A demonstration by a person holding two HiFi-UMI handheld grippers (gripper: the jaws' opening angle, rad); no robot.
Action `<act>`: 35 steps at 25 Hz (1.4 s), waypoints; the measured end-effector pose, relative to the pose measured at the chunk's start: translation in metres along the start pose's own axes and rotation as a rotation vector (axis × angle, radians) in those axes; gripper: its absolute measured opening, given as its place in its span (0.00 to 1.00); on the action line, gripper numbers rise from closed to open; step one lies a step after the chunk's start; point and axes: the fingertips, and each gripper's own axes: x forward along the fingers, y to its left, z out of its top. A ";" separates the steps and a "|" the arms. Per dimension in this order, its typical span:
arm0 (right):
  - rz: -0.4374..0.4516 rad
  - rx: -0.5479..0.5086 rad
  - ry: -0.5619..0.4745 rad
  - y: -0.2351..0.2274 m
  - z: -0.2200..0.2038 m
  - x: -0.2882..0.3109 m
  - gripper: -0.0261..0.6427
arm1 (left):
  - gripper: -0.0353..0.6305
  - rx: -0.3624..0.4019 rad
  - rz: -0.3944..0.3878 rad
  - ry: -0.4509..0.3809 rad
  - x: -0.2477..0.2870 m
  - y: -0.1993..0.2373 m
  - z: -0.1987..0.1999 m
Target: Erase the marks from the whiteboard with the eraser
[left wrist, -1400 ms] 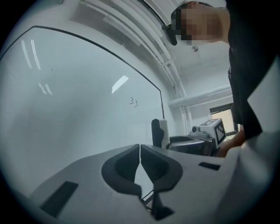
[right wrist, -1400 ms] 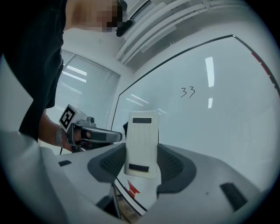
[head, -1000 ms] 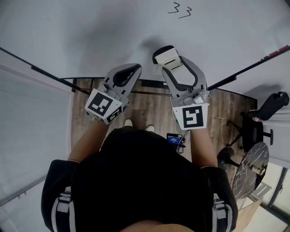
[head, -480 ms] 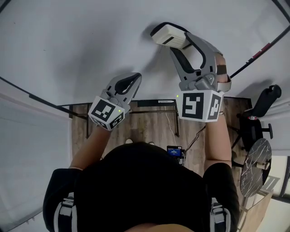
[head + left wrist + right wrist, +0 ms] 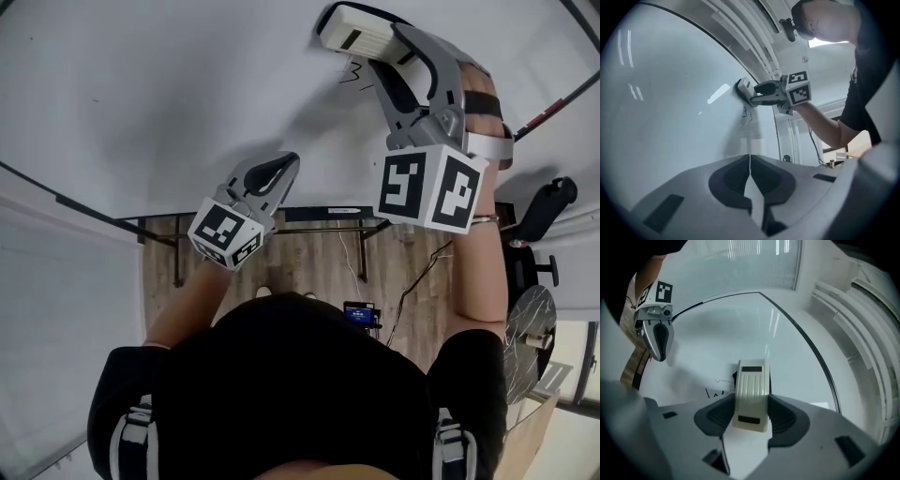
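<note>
Head view: right tool [image 5: 751, 413] pinches eraser [image 5: 354, 26] beside marks [image 5: 353, 75]; left tool [image 5: 279, 171] pressed together. We risk missed ink if it tilts.

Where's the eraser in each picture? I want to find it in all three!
Head view: the eraser is at the top, right of centre, against the whiteboard.
Left gripper view: a bit above the middle, against the whiteboard.
Right gripper view: low in the centre, gripped by the right tool.
Shared landmark: the black marks, right beside the eraser in every view.
</note>
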 end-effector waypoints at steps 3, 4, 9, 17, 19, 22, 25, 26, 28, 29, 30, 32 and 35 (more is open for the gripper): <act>0.025 -0.013 0.014 0.021 0.002 0.003 0.37 | 0.07 -0.006 0.004 0.000 -0.003 0.007 -0.002; 0.047 -0.017 0.019 0.034 0.001 0.005 0.37 | 0.07 -0.008 0.008 0.000 -0.004 0.007 -0.002; 0.186 -0.059 0.047 0.115 -0.006 0.009 0.37 | 0.07 -0.006 0.032 -0.001 -0.011 0.010 -0.002; 0.327 -0.051 0.058 0.187 -0.016 0.006 0.37 | 0.07 -0.019 0.056 0.014 -0.018 0.016 -0.009; 0.346 -0.041 0.056 0.187 -0.016 0.005 0.37 | 0.07 -0.021 0.057 0.014 -0.018 0.019 -0.009; 0.381 -0.035 0.045 0.184 -0.015 0.000 0.37 | 0.07 -0.023 0.060 0.013 -0.017 0.021 -0.009; 0.332 -0.016 0.029 0.151 -0.009 -0.007 0.37 | 0.07 -0.022 0.058 0.011 -0.017 0.020 -0.008; 0.291 -0.009 0.024 0.133 -0.007 -0.009 0.37 | 0.07 -0.021 0.057 0.009 -0.017 0.020 -0.007; 0.201 0.006 0.019 0.092 -0.004 -0.010 0.37 | 0.07 -0.020 0.055 0.007 -0.018 0.020 -0.005; 0.155 0.013 0.017 0.071 -0.003 -0.010 0.37 | 0.07 -0.020 0.054 0.006 -0.018 0.019 -0.005; 0.109 0.018 0.015 0.051 -0.002 -0.011 0.37 | 0.07 -0.020 0.053 0.006 -0.018 0.019 -0.005; 0.029 0.022 0.012 0.017 -0.001 -0.010 0.37 | 0.07 -0.021 0.052 0.007 -0.018 0.018 -0.005; -0.028 0.007 0.038 -0.007 -0.005 -0.001 0.37 | 0.07 -0.023 0.052 0.008 -0.017 0.019 -0.005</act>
